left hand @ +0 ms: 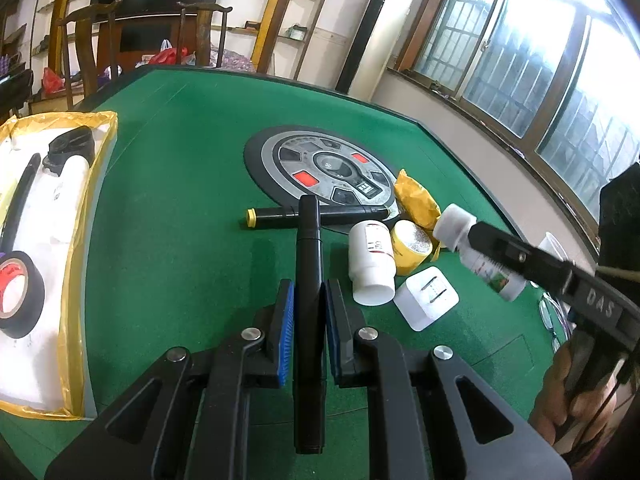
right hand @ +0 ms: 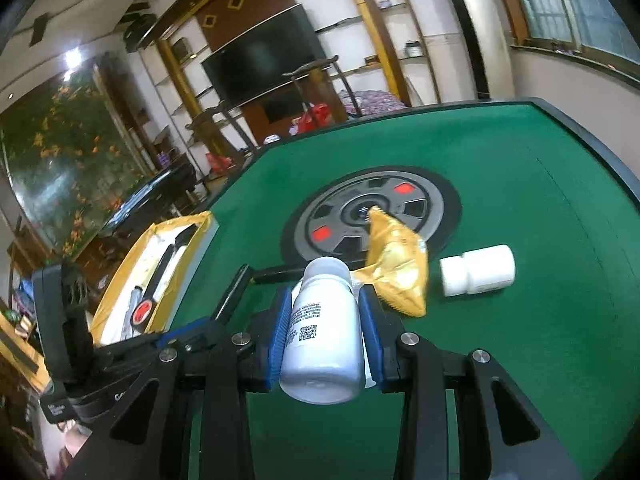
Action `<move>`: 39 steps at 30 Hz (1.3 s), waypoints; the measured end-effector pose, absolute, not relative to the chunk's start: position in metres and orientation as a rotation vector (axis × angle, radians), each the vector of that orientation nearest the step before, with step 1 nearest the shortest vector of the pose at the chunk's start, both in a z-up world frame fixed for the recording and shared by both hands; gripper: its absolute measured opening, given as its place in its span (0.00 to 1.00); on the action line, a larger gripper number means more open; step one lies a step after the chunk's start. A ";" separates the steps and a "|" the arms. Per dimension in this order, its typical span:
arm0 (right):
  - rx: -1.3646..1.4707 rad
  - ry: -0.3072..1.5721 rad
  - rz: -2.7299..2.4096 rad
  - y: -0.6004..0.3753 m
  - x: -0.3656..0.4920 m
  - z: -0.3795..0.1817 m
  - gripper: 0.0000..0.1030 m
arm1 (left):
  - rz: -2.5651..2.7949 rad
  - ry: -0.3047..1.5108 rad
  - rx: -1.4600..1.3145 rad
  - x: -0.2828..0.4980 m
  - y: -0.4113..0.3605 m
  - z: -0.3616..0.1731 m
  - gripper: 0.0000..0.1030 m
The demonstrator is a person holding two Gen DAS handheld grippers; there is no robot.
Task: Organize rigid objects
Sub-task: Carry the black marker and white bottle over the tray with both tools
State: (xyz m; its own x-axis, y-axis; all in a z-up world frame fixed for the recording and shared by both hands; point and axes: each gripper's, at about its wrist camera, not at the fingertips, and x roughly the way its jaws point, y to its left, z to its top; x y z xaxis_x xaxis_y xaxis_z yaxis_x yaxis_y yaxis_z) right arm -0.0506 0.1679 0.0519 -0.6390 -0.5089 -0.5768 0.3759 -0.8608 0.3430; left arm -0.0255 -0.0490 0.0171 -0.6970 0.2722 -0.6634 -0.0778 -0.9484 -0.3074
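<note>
My left gripper (left hand: pixel 308 312), lower centre, pinches a black marker (left hand: pixel 308 248) upright between its blue pads. The yellow-edged tray (left hand: pixel 86 216) sits at the left edge, holding tape and a bottle. My right gripper (right hand: pixel 324 316) clamps a white bottle (right hand: pixel 324 320) around its body. I judge both should travel level to the tray and lower fully before releasing.

Daylight is pouring through the windows (left hand: pixel 532 64) at the upper right of the left wrist view, blowing the panes out to white glare and hazing that corner. The green table (left hand: pixel 180 208) is reading evenly lit with soft, faint shadows. Both fisheye views are bending straight edges and darkening at the corners. In the right wrist view, the yellow packet (right hand: pixel 394 268) is smearing with motion blur, and a ceiling light (right hand: pixel 74 58) is flaring at the upper left.
</note>
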 end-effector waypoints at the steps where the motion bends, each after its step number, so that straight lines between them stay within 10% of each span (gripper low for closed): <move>1: 0.941 -0.254 -2.450 0.166 -0.049 0.052 0.30 | 2.704 -0.385 -1.118 -0.025 -0.050 0.017 0.12; 39: 0.870 -0.207 -2.300 0.048 -0.038 0.072 0.30 | 2.867 -0.620 -0.875 0.046 -0.171 0.068 0.12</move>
State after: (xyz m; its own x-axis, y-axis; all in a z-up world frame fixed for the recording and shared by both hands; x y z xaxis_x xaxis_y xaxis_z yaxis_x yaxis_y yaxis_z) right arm -0.0381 0.0483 0.0718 -0.5602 -0.6344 -0.5327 0.5289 -0.7688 0.3595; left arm 0.0456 -0.1709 0.0682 -0.8338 0.1906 -0.5182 0.0403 -0.9150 -0.4015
